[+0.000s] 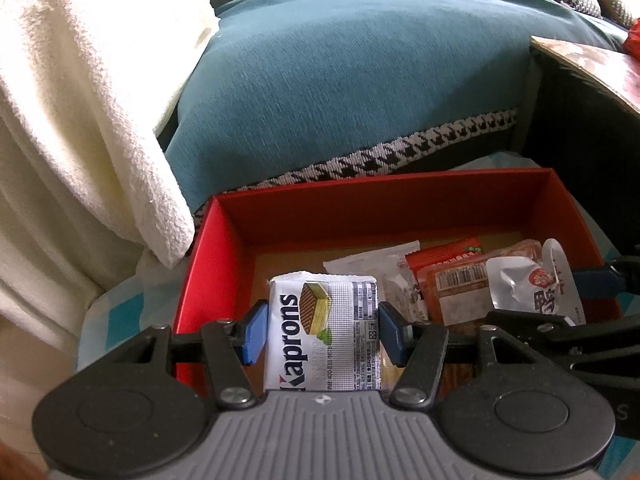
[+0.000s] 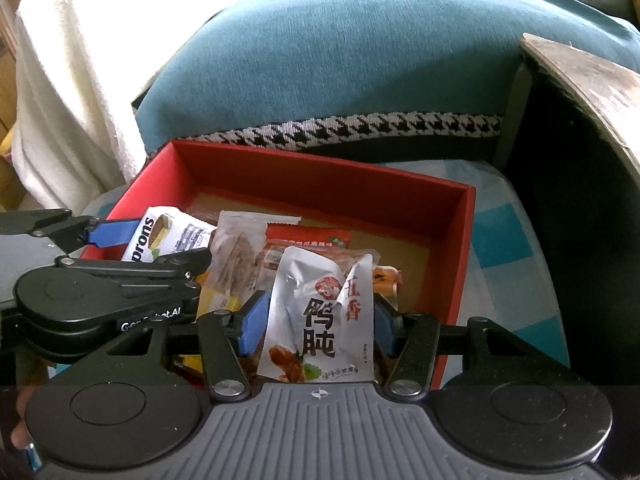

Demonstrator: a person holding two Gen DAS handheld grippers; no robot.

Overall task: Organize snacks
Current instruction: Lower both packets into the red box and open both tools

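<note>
A red box holds several snack packs. My left gripper is shut on a white Kaprons wafer pack, held over the box's near left part. My right gripper is shut on a silver pouch with Chinese print, held over the near right part of the box. The pouch also shows in the left wrist view, and the wafer pack in the right wrist view. A clear pack of sticks and an orange-red pack lie in the box.
A teal sofa cushion with houndstooth trim rises behind the box. A cream towel hangs at the left. A dark side table with a worn top stands at the right. A blue checked cloth lies under the box.
</note>
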